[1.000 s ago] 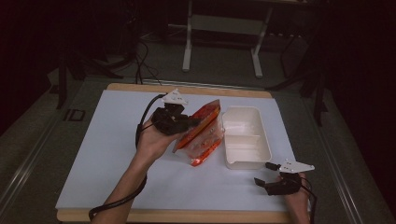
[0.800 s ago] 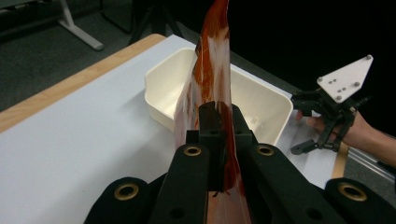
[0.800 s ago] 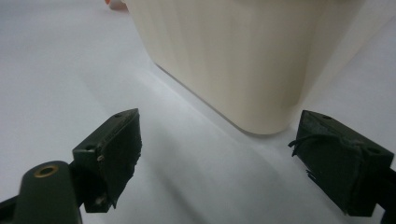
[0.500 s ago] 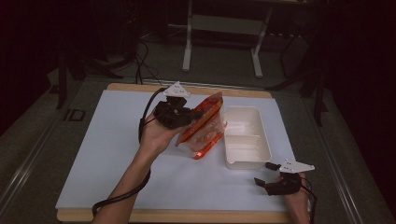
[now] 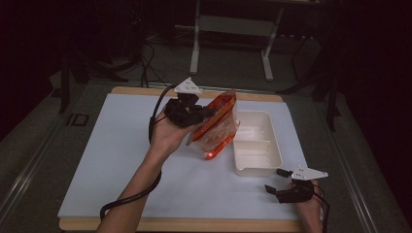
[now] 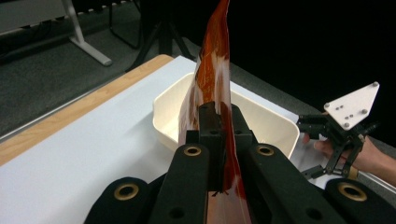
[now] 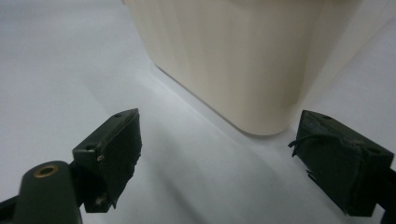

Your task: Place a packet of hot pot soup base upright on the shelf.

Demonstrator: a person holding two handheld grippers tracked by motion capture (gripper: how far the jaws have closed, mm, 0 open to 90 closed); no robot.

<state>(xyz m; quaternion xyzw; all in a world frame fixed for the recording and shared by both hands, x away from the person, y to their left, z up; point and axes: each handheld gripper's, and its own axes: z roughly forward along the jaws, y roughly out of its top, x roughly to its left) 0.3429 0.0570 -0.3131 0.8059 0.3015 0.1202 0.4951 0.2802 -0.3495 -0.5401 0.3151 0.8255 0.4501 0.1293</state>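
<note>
L gripper [image 5: 206, 114] clamps an orange snack pouch [image 5: 216, 125] by its edge, held upright just beside the cream tray [image 5: 256, 167], likely for loading. R gripper [image 5: 278, 180], jaws wide, empty, waits near tray's corner on the white mat [image 5: 107, 160].

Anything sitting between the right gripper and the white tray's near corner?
Nothing: in the right gripper view, bare white table surface runs from the open right gripper to the white tray; the high view agrees.

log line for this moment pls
left claw: shut on orange pouch | pouch: lifted beside white tray | right claw: open near tray corner
</note>
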